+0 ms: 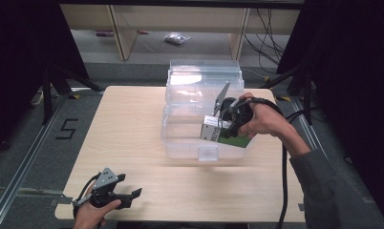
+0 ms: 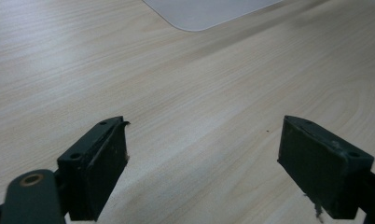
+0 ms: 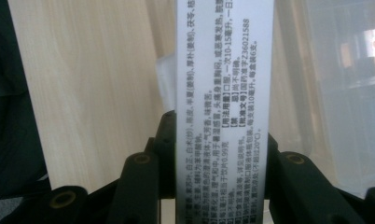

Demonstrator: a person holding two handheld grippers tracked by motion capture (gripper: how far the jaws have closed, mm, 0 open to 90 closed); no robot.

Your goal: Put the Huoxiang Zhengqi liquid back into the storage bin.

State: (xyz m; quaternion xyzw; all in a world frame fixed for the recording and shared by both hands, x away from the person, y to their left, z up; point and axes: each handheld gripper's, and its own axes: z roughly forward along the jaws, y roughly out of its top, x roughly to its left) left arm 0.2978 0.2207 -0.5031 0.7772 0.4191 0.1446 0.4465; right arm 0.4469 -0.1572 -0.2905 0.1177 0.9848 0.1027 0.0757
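while clamped by right hand-held gripper (image 1: 227, 125), box (image 1: 214, 130) inside clear bin (image 1: 180, 138)

Lab or recording room, not a home: a bare wooden desk (image 1: 147, 143) stands alone between black curtains (image 1: 18, 57), metal floor rails (image 1: 23, 167) run alongside, a taped numeral 5 (image 1: 67, 129) marks the grey floor, and loose cables (image 1: 266, 33) trail behind by plain shelving (image 1: 123, 28).
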